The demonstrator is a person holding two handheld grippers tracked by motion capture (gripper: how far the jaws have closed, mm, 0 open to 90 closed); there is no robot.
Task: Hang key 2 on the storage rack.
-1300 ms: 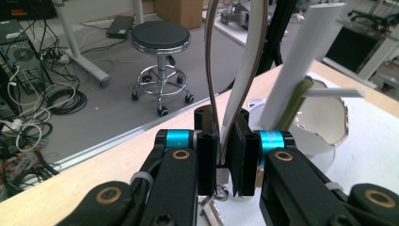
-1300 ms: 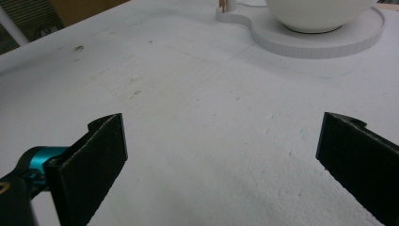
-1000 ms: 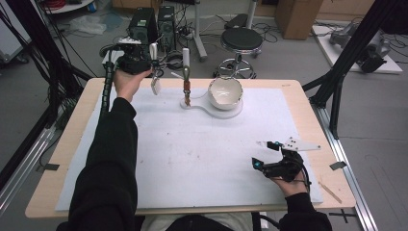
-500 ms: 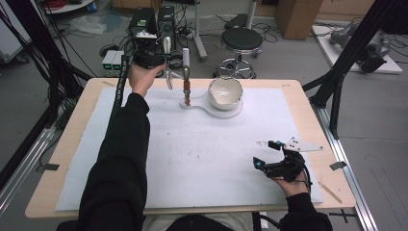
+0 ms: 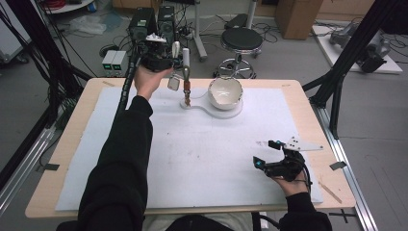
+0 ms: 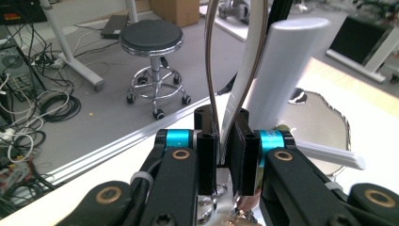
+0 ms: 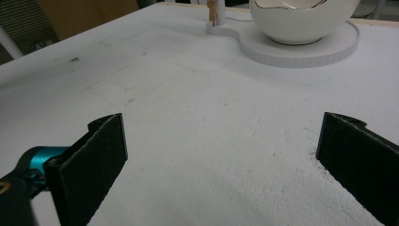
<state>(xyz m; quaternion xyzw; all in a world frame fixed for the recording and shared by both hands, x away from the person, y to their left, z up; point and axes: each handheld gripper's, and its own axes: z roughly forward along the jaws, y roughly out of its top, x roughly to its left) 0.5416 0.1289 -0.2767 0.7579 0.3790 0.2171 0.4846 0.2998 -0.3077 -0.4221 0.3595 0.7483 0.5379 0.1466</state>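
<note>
My left gripper [image 5: 172, 66] is raised over the table's far edge, shut on a thin curved metal utensil handle [image 6: 212, 70]. In the left gripper view the pads [image 6: 207, 150] pinch that handle. The utensil's pale end [image 5: 173, 83] hangs below the jaws, just left of a white post [image 5: 185, 57] with a copper lower part. The post stands on a white base [image 5: 202, 108] that also carries a white bowl [image 5: 224, 92] with a scalloped gold rim. My right gripper [image 5: 264, 153] rests open on the white mat [image 5: 202, 159] at the front right, with nothing between its pads [image 7: 106, 150].
The bowl [image 7: 301, 19] and base lie far ahead of the right gripper. Off the table's far side stand a black stool [image 5: 242, 41], equipment boxes [image 5: 113, 60] and loose cables on the floor. Black frame posts [image 5: 337, 82] flank the table at both sides.
My left hand has carried the utensil to the right, closer to the white post. The right hand and its gripper have stayed in place.
</note>
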